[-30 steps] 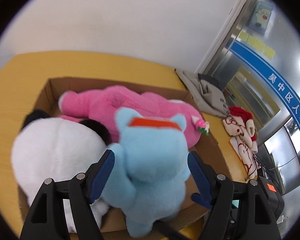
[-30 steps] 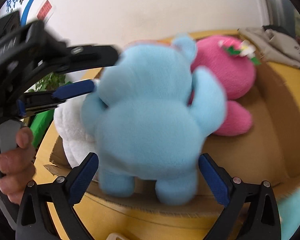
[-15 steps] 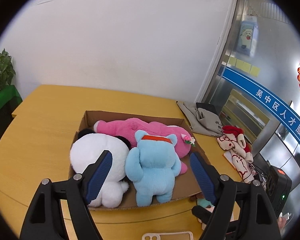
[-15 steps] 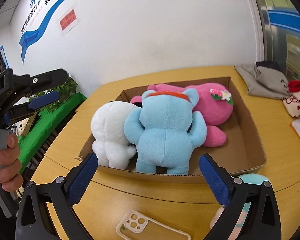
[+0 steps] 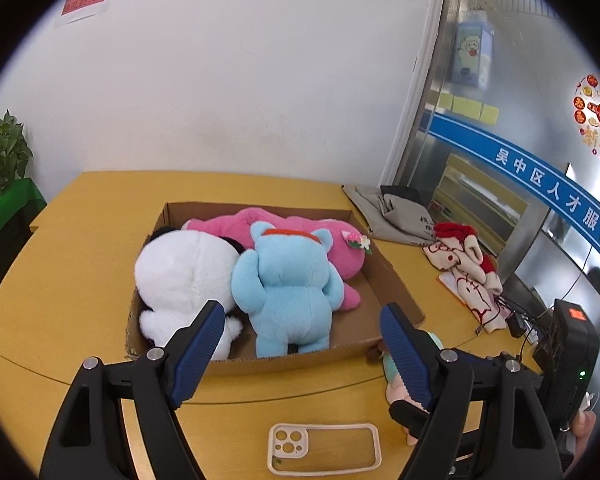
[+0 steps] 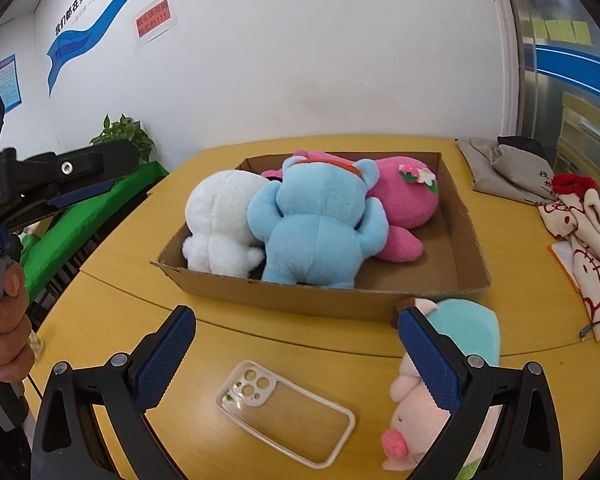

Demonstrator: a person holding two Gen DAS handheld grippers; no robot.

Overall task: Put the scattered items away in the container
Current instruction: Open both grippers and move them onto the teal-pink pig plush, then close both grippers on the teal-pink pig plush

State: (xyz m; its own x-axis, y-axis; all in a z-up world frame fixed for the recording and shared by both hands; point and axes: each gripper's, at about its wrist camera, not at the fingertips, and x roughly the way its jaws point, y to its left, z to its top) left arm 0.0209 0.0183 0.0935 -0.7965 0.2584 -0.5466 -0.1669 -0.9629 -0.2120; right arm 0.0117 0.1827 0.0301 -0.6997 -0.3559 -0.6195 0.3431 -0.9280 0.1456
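A: Where are the soft toys at this moment?

B: Three are inside the shallow brown cardboard box [image 5: 396, 292] on the yellow wooden bench [image 5: 80, 248]; the light blue plush bear with an orange band on the head [image 5: 288, 284] sits with its back to both cameras, near the front wall of the box; the round white plush toy with black ears [image 5: 184, 276] touches it on its left side; the long pink plush toy with a small flower [image 5: 340, 248] lies behind them.

A: And outside the box?

B: A pink plush pig with a mint green hood [image 6: 452, 376] lies on the bench just in front of the box's near right corner; a clear phone case with a cream edge [image 6: 288, 412] lies flat on the bench, nearer to the cameras, apart from the box.

A: How do the claws stand?

B: The left claw [image 5: 302, 344] has its blue pads wide apart, and nothing is between them; the right claw [image 6: 296, 352] is also spread wide and holds nothing; its right finger [image 6: 432, 364] stands in front of the pig, and whether it touches the pig I cannot tell.

A: Anything else on the bench?

B: A grey cloth bag [image 5: 388, 216] and a red and white fabric [image 5: 464, 264] lie at the right side, well apart from the box.
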